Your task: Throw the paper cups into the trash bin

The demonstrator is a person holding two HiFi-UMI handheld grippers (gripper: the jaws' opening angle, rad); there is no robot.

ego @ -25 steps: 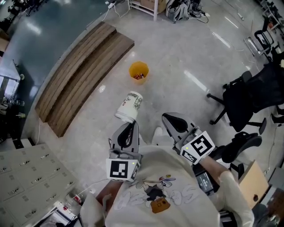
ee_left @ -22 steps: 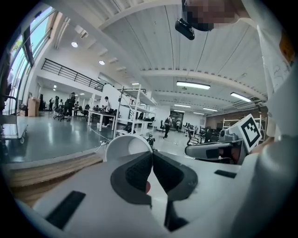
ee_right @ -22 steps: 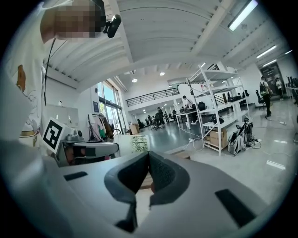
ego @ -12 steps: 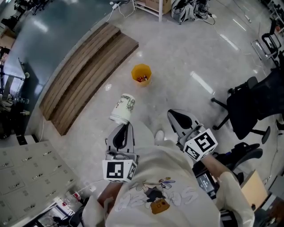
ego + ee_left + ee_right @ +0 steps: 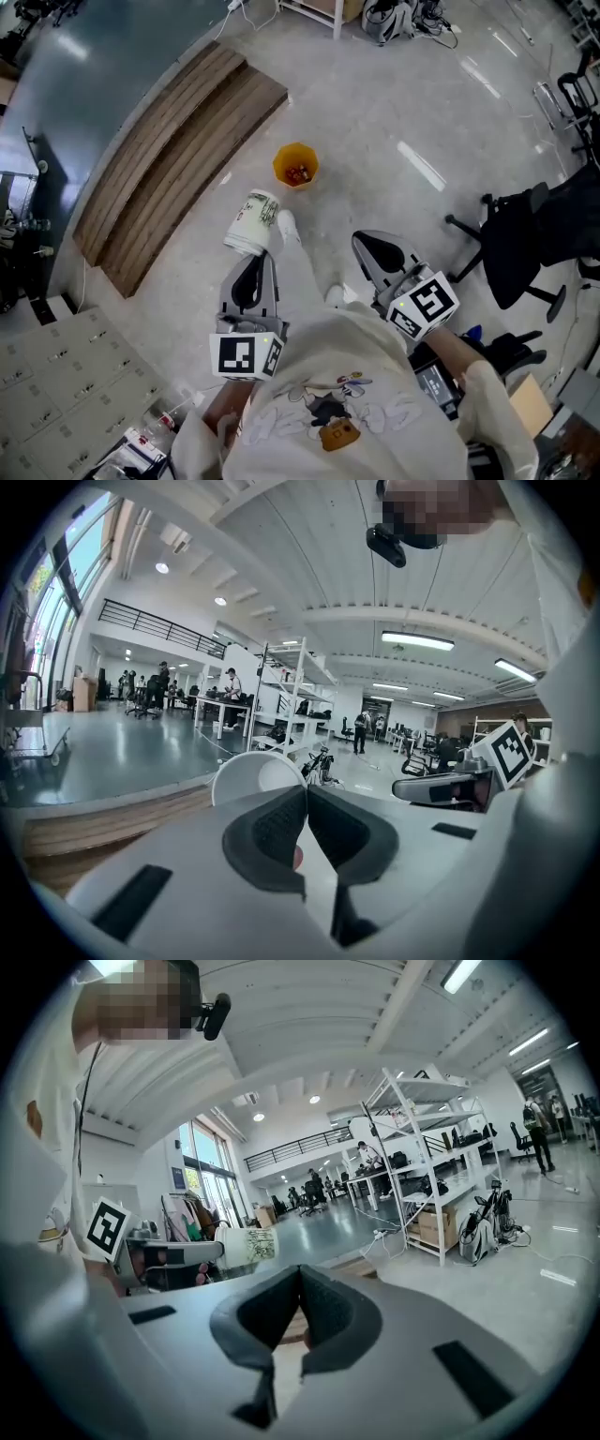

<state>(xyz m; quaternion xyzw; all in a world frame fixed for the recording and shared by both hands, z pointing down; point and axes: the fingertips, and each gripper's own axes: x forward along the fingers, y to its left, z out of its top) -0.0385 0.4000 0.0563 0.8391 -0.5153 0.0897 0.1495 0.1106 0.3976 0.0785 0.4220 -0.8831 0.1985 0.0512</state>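
Note:
In the head view my left gripper (image 5: pixel 254 257) is shut on the rim of a white printed paper cup (image 5: pixel 251 221), held out over the floor. An orange trash bin (image 5: pixel 295 166) with some rubbish inside stands on the floor just beyond the cup, slightly to the right. From the left gripper view the cup (image 5: pixel 251 774) pokes up behind the closed pads of that gripper (image 5: pixel 306 795). My right gripper (image 5: pixel 363 244) is shut and holds nothing, level with the left one. The right gripper view shows its closed gripper (image 5: pixel 299 1275) and, to the left, the cup (image 5: pixel 247 1246).
A low wooden platform (image 5: pixel 178 141) runs diagonally at the left. A black office chair (image 5: pixel 530 234) stands at the right, and grey lockers (image 5: pixel 66 375) lie at the lower left. The person's shoe (image 5: pixel 285 225) is on the floor beside the cup.
The view has advanced toward the bin, and the cup now sits closer to it. A shoe has stepped forward beside the cup. Both grippers keep their states.

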